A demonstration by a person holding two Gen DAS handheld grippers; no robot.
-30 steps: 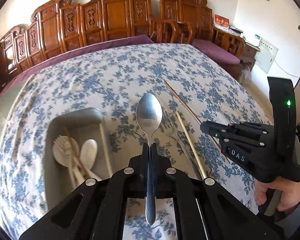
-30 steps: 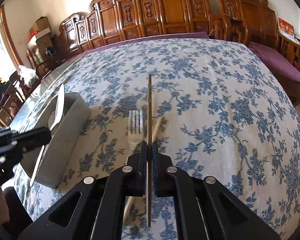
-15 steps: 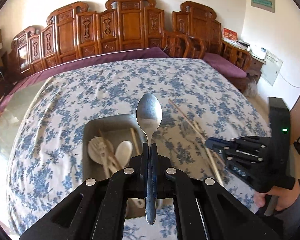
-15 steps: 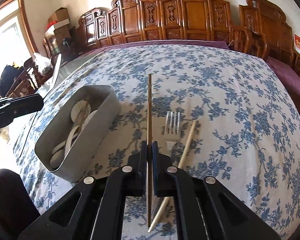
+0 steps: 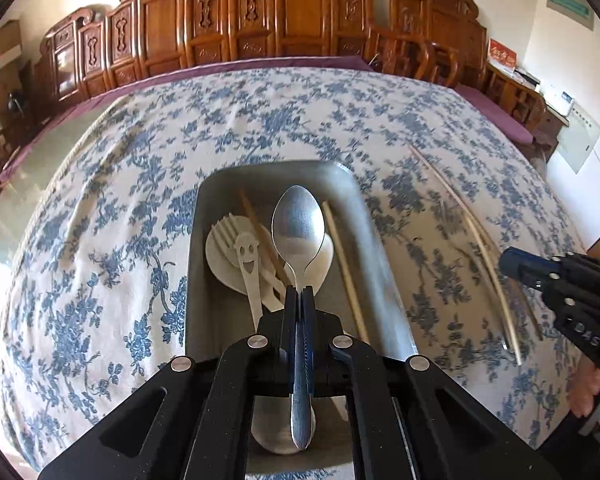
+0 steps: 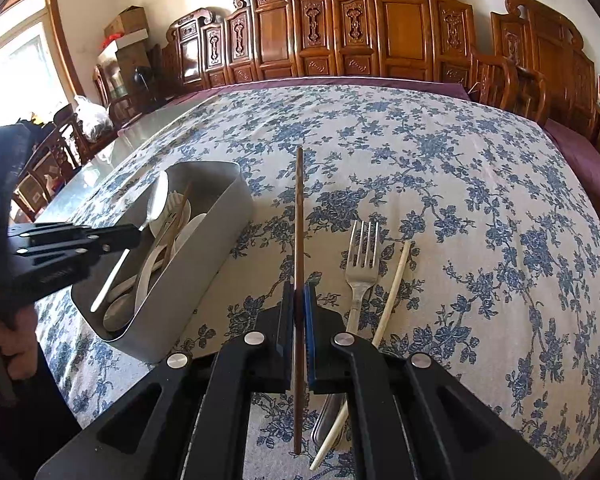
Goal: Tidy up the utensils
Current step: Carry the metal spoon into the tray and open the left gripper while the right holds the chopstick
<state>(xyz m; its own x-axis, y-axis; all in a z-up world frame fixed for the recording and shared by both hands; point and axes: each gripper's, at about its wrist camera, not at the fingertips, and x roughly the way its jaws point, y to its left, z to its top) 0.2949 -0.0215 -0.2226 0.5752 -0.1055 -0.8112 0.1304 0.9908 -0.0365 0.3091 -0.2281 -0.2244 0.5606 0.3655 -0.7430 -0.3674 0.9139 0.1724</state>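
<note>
Fingers (image 5: 288, 300) over blue-floral tablecloth (image 5: 100, 240), carved wooden chairs (image 5: 260, 12) behind.

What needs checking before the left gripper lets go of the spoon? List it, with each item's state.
1. Left gripper jaws shut on the metal spoon: ok.
2. Spoon over the grey bin, not the tablecloth: ok; in the right wrist view its bowl sits above the bin opening.
3. Landing spot inside: not ok; white plastic utensils and chopsticks already lie under the spoon.
4. Drop height above the bin: cannot tell.
5. Right gripper apart from the bin: ok; it holds a dark chopstick off to the side.
6. Left on the cloth: a metal fork and a pale chopstick, not yet binned.
</note>
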